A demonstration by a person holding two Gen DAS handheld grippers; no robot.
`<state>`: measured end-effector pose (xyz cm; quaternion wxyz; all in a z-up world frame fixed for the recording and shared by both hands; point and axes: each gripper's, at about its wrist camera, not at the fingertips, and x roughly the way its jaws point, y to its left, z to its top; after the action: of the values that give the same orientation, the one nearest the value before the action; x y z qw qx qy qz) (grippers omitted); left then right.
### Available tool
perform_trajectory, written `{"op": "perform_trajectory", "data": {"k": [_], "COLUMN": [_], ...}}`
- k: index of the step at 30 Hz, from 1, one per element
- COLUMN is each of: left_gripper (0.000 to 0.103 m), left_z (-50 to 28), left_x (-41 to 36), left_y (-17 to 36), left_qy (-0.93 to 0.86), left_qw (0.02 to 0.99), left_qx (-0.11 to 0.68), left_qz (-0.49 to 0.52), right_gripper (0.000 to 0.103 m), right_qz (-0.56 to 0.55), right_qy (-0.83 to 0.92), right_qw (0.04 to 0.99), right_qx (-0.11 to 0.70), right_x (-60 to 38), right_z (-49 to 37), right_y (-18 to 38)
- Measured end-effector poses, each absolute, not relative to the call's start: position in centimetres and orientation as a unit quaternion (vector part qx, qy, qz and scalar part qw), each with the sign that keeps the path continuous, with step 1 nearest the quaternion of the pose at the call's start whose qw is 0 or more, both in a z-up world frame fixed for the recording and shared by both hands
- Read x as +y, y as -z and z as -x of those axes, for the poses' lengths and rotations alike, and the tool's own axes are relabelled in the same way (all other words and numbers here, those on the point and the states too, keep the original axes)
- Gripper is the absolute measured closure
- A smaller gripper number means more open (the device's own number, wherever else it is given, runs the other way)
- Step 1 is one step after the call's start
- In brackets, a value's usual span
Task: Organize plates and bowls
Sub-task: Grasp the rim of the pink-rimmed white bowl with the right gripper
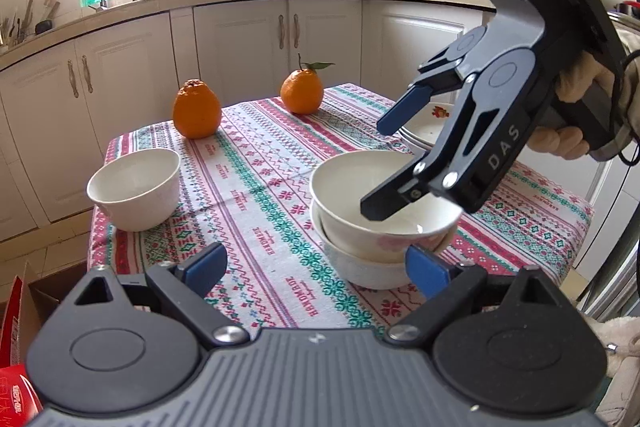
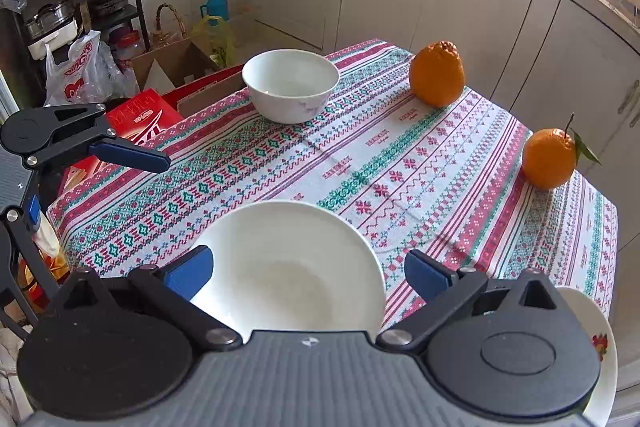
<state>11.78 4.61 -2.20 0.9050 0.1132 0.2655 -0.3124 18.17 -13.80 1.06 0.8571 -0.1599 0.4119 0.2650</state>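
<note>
Two white bowls are nested in a stack (image 1: 360, 227) on the patterned tablecloth (image 1: 260, 187). The top bowl also shows in the right wrist view (image 2: 296, 267). My right gripper (image 1: 374, 167) is open above this stack, one finger over the bowl's inside, one above it; in its own view it (image 2: 308, 267) straddles the bowl. A single white bowl (image 1: 134, 187) stands at the table's left edge, also in the right wrist view (image 2: 291, 85). Stacked plates (image 1: 428, 125) with a fruit print lie behind the right gripper. My left gripper (image 1: 316, 267) is open and empty, near the stack.
Two oranges (image 1: 197, 109) (image 1: 301, 91) sit at the far side of the table. White kitchen cabinets (image 1: 240, 39) stand behind. A red box (image 2: 140, 119) and cardboard boxes lie on the floor beside the table. A rack with pots (image 2: 60, 19) stands further off.
</note>
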Motion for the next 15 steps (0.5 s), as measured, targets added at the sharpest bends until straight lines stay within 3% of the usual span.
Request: {"op": "perform_trajectory", "data": {"k": [15], "left_gripper": [0.005], "left_z": [-19.0], "left_x": [9.5], "left_y": [2.2], "left_qy": [0.185], "left_qw": [0.943], "left_qx": [0.251], "left_qz": [-0.116], "right_gripper": [0.000], "right_qz": [0.155], "right_qy": [-0.321], "right_qw": [0.845], "right_qx": [0.398], "right_x": [-9.5], "right_z": [-26.0], "right_y": [-3.3]}}
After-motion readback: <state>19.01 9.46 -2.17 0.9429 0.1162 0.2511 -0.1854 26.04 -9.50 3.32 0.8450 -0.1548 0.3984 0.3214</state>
